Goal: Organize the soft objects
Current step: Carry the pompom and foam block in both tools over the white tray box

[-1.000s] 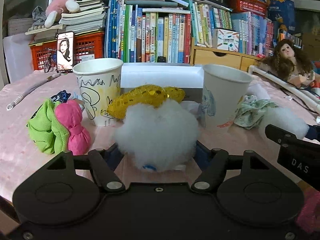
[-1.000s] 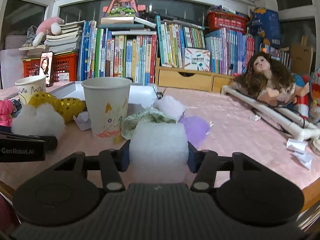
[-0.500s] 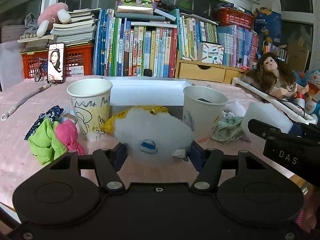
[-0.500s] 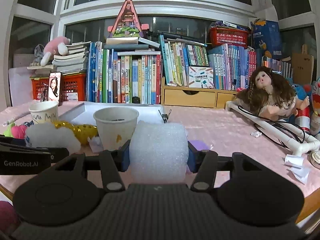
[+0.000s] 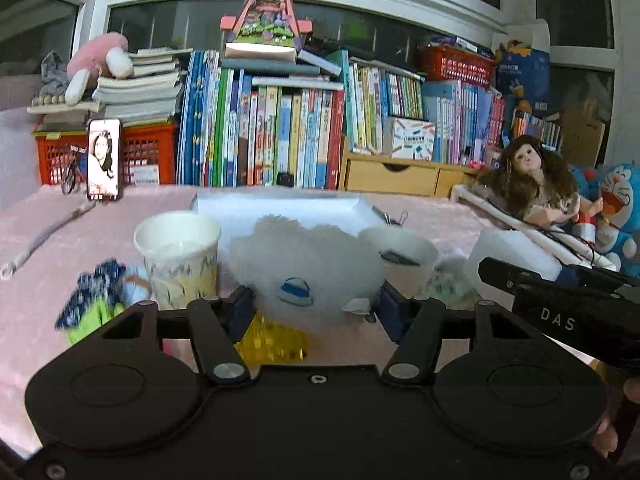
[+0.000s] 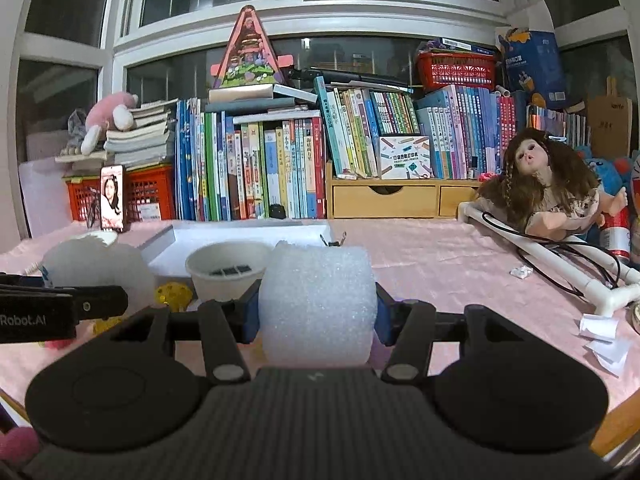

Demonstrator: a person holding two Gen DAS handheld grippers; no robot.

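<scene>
My left gripper (image 5: 314, 306) is shut on a fluffy white plush ball (image 5: 304, 268) with a small blue patch, held above the pink table. My right gripper (image 6: 318, 314) is shut on a white foam block (image 6: 318, 304), also lifted off the table. That foam block (image 5: 516, 250) shows at the right in the left wrist view, and the plush ball (image 6: 98, 276) at the left in the right wrist view. Two paper cups stand on the table: one with scribbles (image 5: 178, 258) and one holding small dark pieces (image 6: 228, 274). Under the plush lies a gold sequin toy (image 5: 272, 344).
A white tray (image 6: 240, 240) lies behind the cups. Green, pink and blue soft items (image 5: 96, 304) lie at the left. A doll (image 6: 552, 188) on white pipes sits at the right. Books and red baskets line the back. Paper scraps (image 6: 604, 338) lie near the right edge.
Both grippers have risen with their loads; the plush ball came off the table and the cups now sit lower in both views. The left jaws closed in slightly on the plush.
</scene>
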